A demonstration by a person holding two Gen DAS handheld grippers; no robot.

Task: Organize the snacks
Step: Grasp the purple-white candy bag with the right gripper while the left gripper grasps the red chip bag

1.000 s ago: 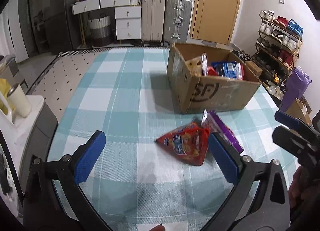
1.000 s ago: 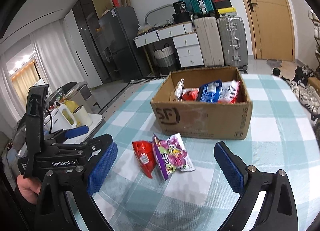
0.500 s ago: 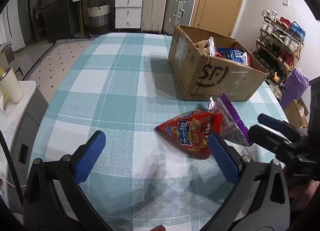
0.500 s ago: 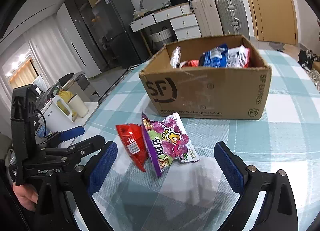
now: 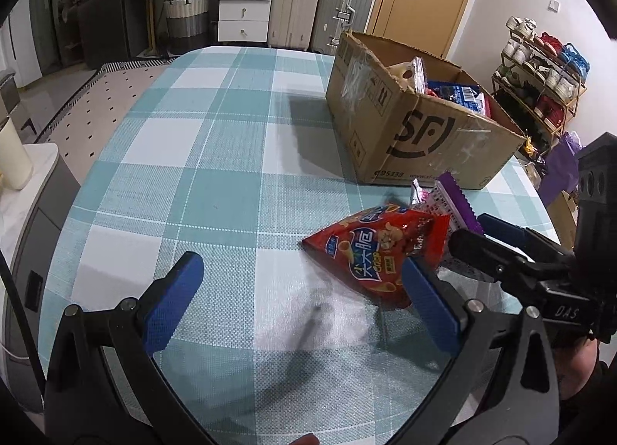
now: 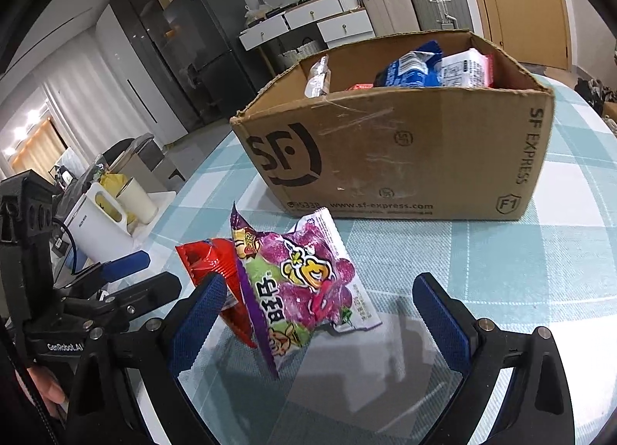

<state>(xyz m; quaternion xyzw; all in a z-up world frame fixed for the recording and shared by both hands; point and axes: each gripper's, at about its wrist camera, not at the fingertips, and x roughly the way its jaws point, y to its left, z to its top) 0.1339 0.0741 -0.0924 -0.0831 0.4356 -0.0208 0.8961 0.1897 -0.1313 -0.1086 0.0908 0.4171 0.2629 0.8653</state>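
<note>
Two snack bags lie together on the checked tablecloth, just in front of the printed front wall of the SF cardboard box, toward the near edge of the tabletop. The red chip bag leans against the purple gummy bag; the two are touching, and the purple one stands partly on its sealed edge. The box already holds several packets, among them a blue packet and a white packet.

**Gripper state**
- Left gripper: fingers spread wide, holding nothing. Its right pad sits just beside the lower corner of the red chip bag (contact cannot be confirmed).
- Right gripper: fingers spread wide, holding nothing. The purple gummy bag lies between the pads; the left pad is at or near the red bag behind it.

**Probable step:** closing on a bag for transfer into the box.

**Failure risks**
1. Double pick. Because the bags overlap, the right gripper's closing fingers may trap both, and the second bag would likely drop on the way.
2. Gripper interference. Both tools converge on the same spot; each appears in the other's view, close alongside. Simultaneous closing could cause a collision or knock a bag aside.
3. Slip. Glossy, air-filled film (both bags look puffed) tends to squirm out of a shallow pinch on a corner or seam.
4. Displacement. A low approach may push the tilted purple bag flat or slide it against the box wall, out of the pads' reach.
5. Snagging. The box's front rim is torn and uneven; a bag carried low could catch on it.
</note>
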